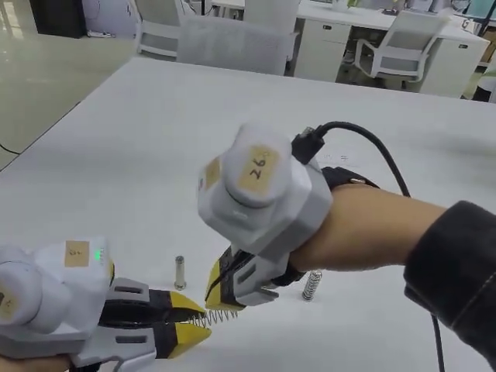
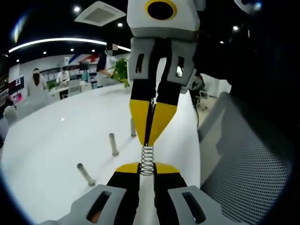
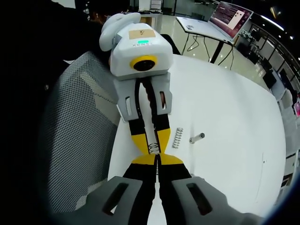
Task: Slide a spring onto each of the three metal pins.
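Observation:
A small coil spring [image 1: 218,315] [image 2: 147,159] [image 3: 153,148] hangs just above the white table, stretched between the two grippers' yellow tips. My left gripper [image 1: 194,319] [image 2: 146,168] at the bottom left is shut on one end. My right gripper [image 1: 220,297] [image 3: 157,159] faces it tip to tip, jaws together on the other end. A metal pin [image 1: 180,273] [image 2: 113,144] stands just behind them. Another pin [image 2: 86,174] stands nearer, and a third [image 2: 133,127] shows partly behind the right gripper's finger. A second spring [image 1: 311,285] [image 3: 177,137] lies beside a pin [image 3: 197,138].
The white table [image 1: 155,155] stretches bare to the far edge. Office chairs [image 1: 232,39] and desks stand beyond it. A black cable [image 1: 372,143] trails from the right gripper over the person's sleeve [image 1: 457,263]. A mesh chair back [image 3: 79,117] sits close to the table's near edge.

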The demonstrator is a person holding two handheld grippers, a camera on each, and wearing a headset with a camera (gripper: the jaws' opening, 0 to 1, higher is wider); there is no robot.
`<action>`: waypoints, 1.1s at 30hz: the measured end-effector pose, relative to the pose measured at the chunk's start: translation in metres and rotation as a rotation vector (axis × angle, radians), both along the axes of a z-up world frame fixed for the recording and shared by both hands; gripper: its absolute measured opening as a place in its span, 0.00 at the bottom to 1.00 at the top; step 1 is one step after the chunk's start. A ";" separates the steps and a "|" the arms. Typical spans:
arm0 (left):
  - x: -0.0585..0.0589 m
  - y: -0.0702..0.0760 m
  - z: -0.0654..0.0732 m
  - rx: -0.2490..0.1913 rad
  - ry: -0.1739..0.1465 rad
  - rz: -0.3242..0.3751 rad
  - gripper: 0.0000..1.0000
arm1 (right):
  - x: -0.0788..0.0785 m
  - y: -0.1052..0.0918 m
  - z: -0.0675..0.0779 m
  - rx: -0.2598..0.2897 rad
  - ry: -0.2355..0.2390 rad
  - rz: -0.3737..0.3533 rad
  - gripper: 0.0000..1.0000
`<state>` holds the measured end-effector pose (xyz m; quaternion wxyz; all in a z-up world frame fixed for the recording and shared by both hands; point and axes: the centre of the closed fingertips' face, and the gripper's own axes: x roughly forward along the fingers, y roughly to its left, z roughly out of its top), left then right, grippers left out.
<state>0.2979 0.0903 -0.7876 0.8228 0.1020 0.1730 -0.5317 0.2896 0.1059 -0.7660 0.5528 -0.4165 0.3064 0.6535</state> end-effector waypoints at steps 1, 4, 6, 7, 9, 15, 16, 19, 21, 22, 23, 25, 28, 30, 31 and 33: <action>-0.001 0.000 0.000 0.002 0.001 -0.003 0.03 | 0.002 0.000 0.001 0.003 -0.001 -0.003 0.00; -0.001 -0.001 -0.001 0.004 0.002 -0.006 0.03 | 0.005 -0.004 0.000 0.000 -0.002 -0.019 0.04; -0.001 -0.001 -0.001 0.005 0.004 -0.005 0.03 | 0.005 -0.009 -0.004 -0.018 0.009 -0.025 0.09; -0.001 -0.001 -0.002 0.006 0.004 -0.005 0.03 | 0.005 -0.012 -0.007 -0.031 0.016 -0.026 0.11; -0.001 -0.001 -0.002 0.005 0.004 -0.006 0.03 | 0.006 -0.014 -0.013 -0.045 0.017 -0.029 0.13; -0.001 -0.001 0.000 0.000 0.000 -0.004 0.03 | 0.004 -0.019 -0.027 -0.079 0.039 -0.029 0.17; -0.001 -0.001 0.000 -0.002 -0.003 -0.004 0.03 | 0.003 -0.019 -0.029 -0.084 0.045 -0.029 0.17; 0.000 -0.002 0.003 -0.011 -0.008 -0.005 0.03 | 0.004 -0.022 -0.034 -0.097 0.048 -0.027 0.17; 0.000 -0.002 0.005 -0.015 -0.011 -0.004 0.03 | 0.005 -0.023 -0.036 -0.102 0.050 -0.026 0.16; 0.000 -0.003 0.005 -0.017 -0.012 -0.003 0.03 | 0.004 -0.023 -0.036 -0.102 0.051 -0.025 0.16; 0.000 -0.003 0.005 -0.018 -0.012 -0.003 0.03 | 0.005 -0.024 -0.036 -0.101 0.052 -0.025 0.16; -0.001 -0.003 0.005 -0.017 -0.010 -0.005 0.03 | 0.006 -0.024 -0.036 -0.100 0.047 -0.023 0.13; -0.002 -0.004 0.005 -0.015 -0.009 -0.008 0.03 | 0.008 -0.023 -0.032 -0.093 0.029 -0.021 0.08; -0.002 -0.004 0.005 -0.015 -0.008 -0.005 0.03 | 0.008 -0.021 -0.027 -0.084 0.030 -0.024 0.08; -0.001 -0.004 0.005 -0.018 -0.007 -0.003 0.03 | 0.008 -0.020 -0.024 -0.078 0.025 -0.025 0.08; -0.001 -0.004 0.005 -0.019 -0.006 -0.002 0.03 | 0.008 -0.018 -0.018 -0.066 0.017 -0.023 0.08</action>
